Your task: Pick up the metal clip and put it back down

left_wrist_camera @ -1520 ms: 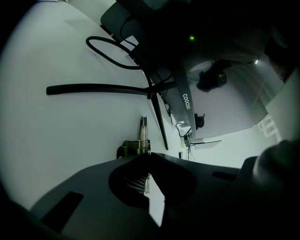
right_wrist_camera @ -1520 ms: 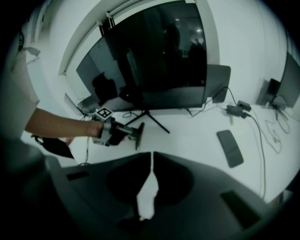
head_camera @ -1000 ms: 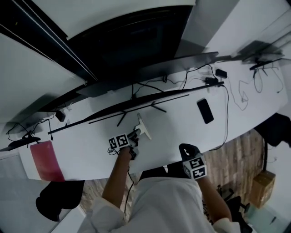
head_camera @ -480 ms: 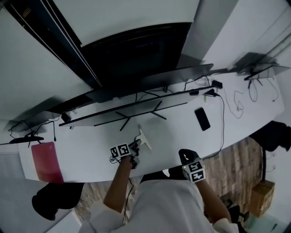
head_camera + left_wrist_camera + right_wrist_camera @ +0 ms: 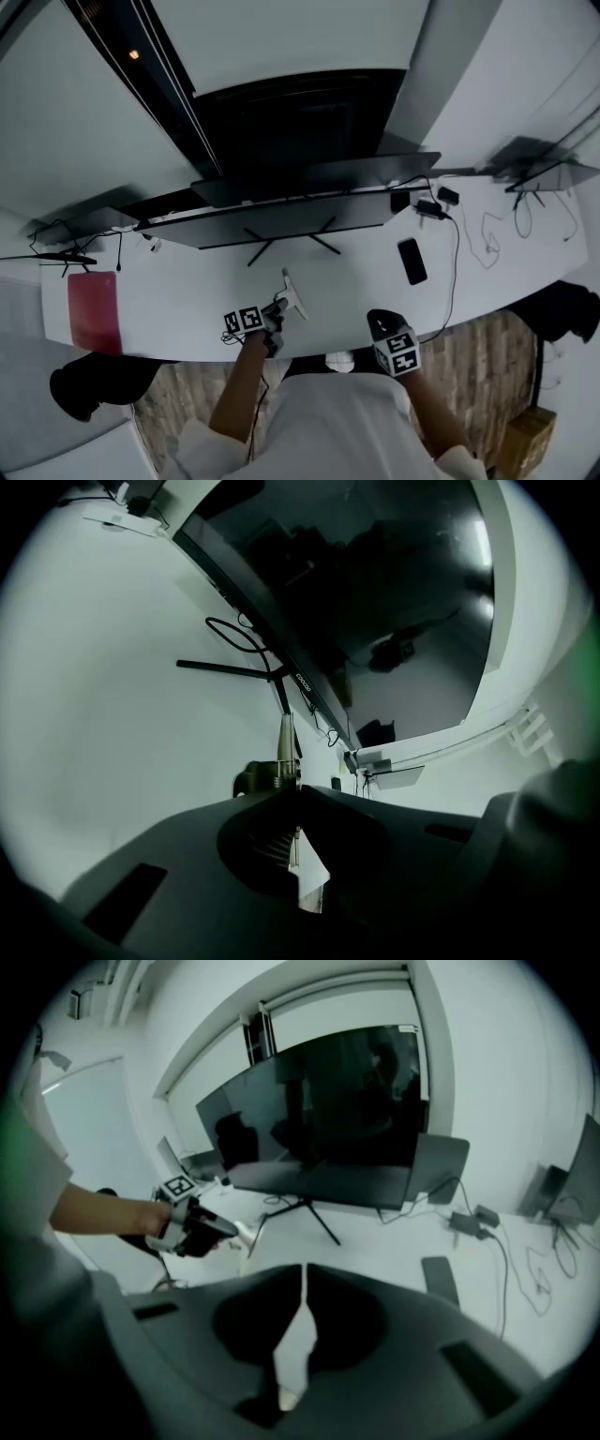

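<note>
The metal clip (image 5: 292, 297) is a slim silver piece over the white desk (image 5: 178, 291), in front of the monitor's stand. My left gripper (image 5: 278, 307) is shut on its near end. In the left gripper view the clip (image 5: 286, 747) sticks out past the closed jaws (image 5: 292, 794) towards the monitor. Whether the clip touches the desk I cannot tell. My right gripper (image 5: 378, 319) hangs at the desk's front edge, shut with nothing in it. The right gripper view shows its own closed jaws (image 5: 305, 1274), and the left gripper (image 5: 202, 1227) with the clip (image 5: 246, 1237).
A wide dark monitor (image 5: 281, 220) on a thin-legged stand (image 5: 286, 246) stands behind the clip. A black phone (image 5: 410, 261) lies to the right. Cables and a power adapter (image 5: 433, 208) run at the far right. A red pad (image 5: 94, 311) lies at the desk's left end.
The head view has shifted, so more of the wall above shows. The left gripper still holds the clip in about the same spot. The right gripper stays at the desk's edge.
</note>
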### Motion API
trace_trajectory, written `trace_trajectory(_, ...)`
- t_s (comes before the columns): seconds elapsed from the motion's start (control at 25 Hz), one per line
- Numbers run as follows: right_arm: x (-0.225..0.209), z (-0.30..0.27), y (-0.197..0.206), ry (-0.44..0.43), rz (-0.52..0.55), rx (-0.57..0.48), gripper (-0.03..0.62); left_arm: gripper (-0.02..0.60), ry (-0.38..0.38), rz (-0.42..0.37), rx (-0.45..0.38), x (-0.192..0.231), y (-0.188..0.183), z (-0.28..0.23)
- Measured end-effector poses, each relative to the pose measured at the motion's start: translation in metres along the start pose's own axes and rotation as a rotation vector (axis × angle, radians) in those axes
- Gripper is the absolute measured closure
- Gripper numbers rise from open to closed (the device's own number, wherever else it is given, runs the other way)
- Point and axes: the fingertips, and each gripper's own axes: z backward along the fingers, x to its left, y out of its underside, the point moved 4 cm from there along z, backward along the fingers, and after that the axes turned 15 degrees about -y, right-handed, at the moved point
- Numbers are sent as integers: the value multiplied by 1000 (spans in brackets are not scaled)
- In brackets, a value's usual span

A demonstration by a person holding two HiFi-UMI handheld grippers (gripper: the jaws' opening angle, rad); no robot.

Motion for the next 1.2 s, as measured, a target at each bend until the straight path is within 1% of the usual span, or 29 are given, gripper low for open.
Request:
trace_trajectory(0.16,-8,11,10,-45,29,28,557,549,-8,30,-39,-9,20,13)
trace_trajectory(0.28,-16,21,14,-75,57,23,557,548,-10,43,-65,-18,36,17)
trace_trajectory(0.44,-26,41,18,-108,76,23,558,549,-20,93,-81,-33,66,17)
trace_trajectory(0.56,-37,55,30,-129,88,15,558,549,-22,111,-92,-47,88,13)
trace_trajectory(0.88,-57,94,58,-190,132,33,559,549,-18,120,-135,-86,136,2)
trace_trajectory(1.2,-83,122,78,-236,165,35,557,549,-20,99,-116,-126,174,-18)
